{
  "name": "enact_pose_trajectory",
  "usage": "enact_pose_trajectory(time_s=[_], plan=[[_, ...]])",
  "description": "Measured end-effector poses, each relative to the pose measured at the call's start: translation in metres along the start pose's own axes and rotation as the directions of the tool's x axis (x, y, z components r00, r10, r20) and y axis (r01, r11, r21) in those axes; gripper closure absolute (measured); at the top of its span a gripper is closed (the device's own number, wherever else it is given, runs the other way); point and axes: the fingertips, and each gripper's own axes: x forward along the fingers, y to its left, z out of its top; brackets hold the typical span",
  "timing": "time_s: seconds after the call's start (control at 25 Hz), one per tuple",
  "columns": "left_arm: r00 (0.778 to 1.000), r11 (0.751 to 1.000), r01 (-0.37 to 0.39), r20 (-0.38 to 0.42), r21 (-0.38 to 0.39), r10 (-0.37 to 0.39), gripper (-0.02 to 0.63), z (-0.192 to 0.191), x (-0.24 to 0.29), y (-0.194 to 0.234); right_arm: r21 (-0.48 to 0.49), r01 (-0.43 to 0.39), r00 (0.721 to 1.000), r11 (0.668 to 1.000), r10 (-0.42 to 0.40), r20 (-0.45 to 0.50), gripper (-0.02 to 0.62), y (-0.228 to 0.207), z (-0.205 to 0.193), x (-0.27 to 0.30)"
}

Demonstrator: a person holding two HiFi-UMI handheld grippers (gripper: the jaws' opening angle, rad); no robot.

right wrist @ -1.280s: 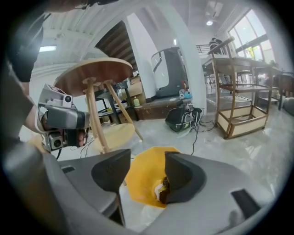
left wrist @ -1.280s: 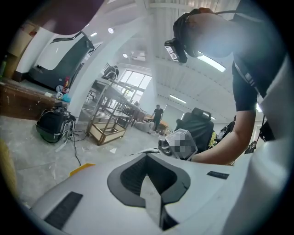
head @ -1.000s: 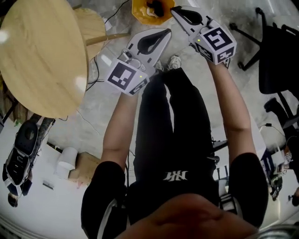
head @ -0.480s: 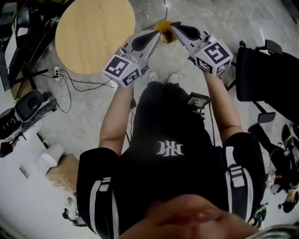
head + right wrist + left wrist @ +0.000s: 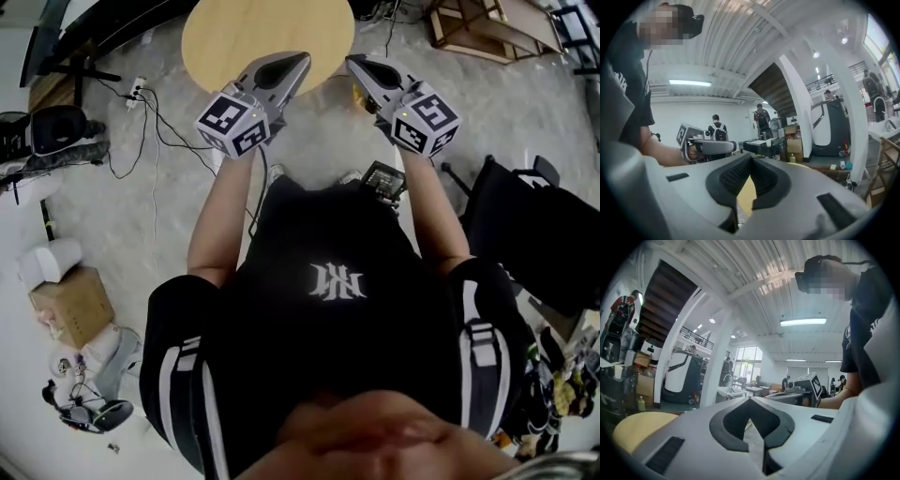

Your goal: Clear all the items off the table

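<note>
The round wooden table [image 5: 267, 28] stands at the top of the head view, and the part of its top that shows is bare. My left gripper [image 5: 302, 58] and right gripper [image 5: 352, 61] are held out side by side in front of the person's chest, both pointing toward the table's near edge. In the left gripper view my left gripper [image 5: 749, 400] is shut with nothing in it, and the tabletop [image 5: 637, 425] shows pale yellow at the lower left. My right gripper [image 5: 751, 158] is also shut and holds nothing.
A black office chair [image 5: 525, 234] stands to the right. Cables [image 5: 150, 112] run over the floor at the upper left, with a cardboard box [image 5: 70, 305] further down. A wooden frame [image 5: 478, 23] lies at the top right. People and machines stand far across the hall.
Both grippers have risen, still shut and side by side. The head view has swung, so the table went from the left to top centre. The orange bin on the floor is out of sight.
</note>
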Motion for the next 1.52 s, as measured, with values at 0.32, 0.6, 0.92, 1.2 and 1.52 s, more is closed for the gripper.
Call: enact_pose_trajectory(time_s=[0.32, 0.6, 0.92, 1.2, 1.52], plan=[[0.994, 0.995, -0.103, 0.028, -0.016, 0.103, 0.594, 0.019, -0.138, 0.083, -0.037, -0.059, 0.998, 0.998, 0.059, -0.01, 0.597, 0.076, 0.021, 0.115], [0.996, 0.994, -0.087, 0.027, -0.068, 0.089, 0.594, 0.011, -0.198, 0.144, -0.025, -0.016, 0.999, 1.0, 0.016, -0.031, 0.597, 0.101, 0.016, 0.177], [0.998, 0.986, -0.054, 0.023, -0.155, 0.058, 0.594, -0.016, -0.189, 0.143, 0.027, 0.009, 0.997, 1.0, -0.007, -0.076, 0.597, 0.094, -0.002, 0.165], [0.998, 0.995, -0.053, 0.033, -0.084, 0.056, 0.594, -0.001, -0.176, 0.138, 0.033, -0.014, 0.999, 0.999, 0.015, -0.036, 0.597, 0.088, 0.01, 0.164], [0.998, 0.996, -0.004, 0.055, -0.088, 0.009, 0.594, 0.005, -0.166, 0.127, 0.055, 0.006, 0.999, 0.998, -0.004, -0.04, 0.597, 0.078, 0.0, 0.143]])
